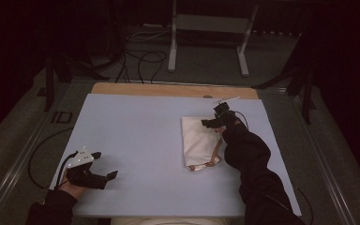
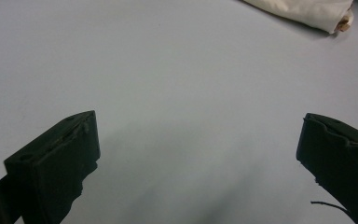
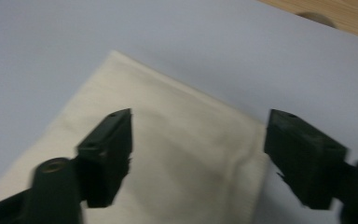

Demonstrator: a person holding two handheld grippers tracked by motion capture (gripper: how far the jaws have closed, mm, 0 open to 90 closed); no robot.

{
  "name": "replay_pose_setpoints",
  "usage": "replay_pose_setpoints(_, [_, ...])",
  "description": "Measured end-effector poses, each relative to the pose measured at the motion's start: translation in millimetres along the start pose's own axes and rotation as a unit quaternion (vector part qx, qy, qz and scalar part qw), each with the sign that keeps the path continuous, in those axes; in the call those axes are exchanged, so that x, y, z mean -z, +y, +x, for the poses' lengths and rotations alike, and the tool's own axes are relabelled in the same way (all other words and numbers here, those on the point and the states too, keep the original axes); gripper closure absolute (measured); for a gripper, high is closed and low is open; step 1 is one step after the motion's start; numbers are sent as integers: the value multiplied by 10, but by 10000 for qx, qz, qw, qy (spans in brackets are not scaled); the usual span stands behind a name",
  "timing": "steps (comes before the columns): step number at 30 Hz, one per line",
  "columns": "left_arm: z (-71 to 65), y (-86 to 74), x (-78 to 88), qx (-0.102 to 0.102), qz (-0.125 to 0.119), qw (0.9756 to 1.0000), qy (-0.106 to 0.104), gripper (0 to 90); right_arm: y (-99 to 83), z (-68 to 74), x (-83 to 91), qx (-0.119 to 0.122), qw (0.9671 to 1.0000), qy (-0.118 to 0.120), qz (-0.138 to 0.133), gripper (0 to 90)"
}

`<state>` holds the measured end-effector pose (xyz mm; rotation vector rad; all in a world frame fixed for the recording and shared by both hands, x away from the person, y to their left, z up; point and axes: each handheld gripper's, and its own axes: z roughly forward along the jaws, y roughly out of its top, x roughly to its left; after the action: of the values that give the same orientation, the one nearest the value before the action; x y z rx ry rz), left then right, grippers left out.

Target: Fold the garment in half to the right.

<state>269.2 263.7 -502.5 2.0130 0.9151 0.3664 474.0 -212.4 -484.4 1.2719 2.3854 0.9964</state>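
Lying folded flat on the right half of the blue bench (image 1: 136,140), a cream cloth bag (image 1: 199,140) looks light, limp and easily creased; its doubled far edge or tan strap offers the surest pinch. Above it the right gripper (image 3: 198,154) hangs with fingers wide and empty; the left gripper (image 2: 198,163) gapes over bare bench.

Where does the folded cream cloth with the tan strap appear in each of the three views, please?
High view: the folded cream cloth lies right of centre on the pale blue mat.
Left gripper view: only its corner shows, top right.
Right gripper view: it lies centre, beneath the open jaws.
Shared landmark: the pale blue mat.
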Motion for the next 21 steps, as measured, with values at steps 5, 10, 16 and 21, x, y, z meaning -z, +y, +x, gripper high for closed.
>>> replay_pose_setpoints(5, [1,-1,5,-12,3,10000,-8,1,40,82,4,94,9997,247,6,135])
replay_pose_setpoints(10, [-4,2,-9,-40,41,10000,-22,1,92,145,37,168,9989,441,21,134])
replay_pose_setpoints(16, [-5,8,-4,-31,4,10000,-40,1,99,179,95,259,9975,643,146,131])
replay_pose_setpoints(21, [-3,9,-24,-37,31,10000,-72,1,82,214,165,300,9969,709,159,121])
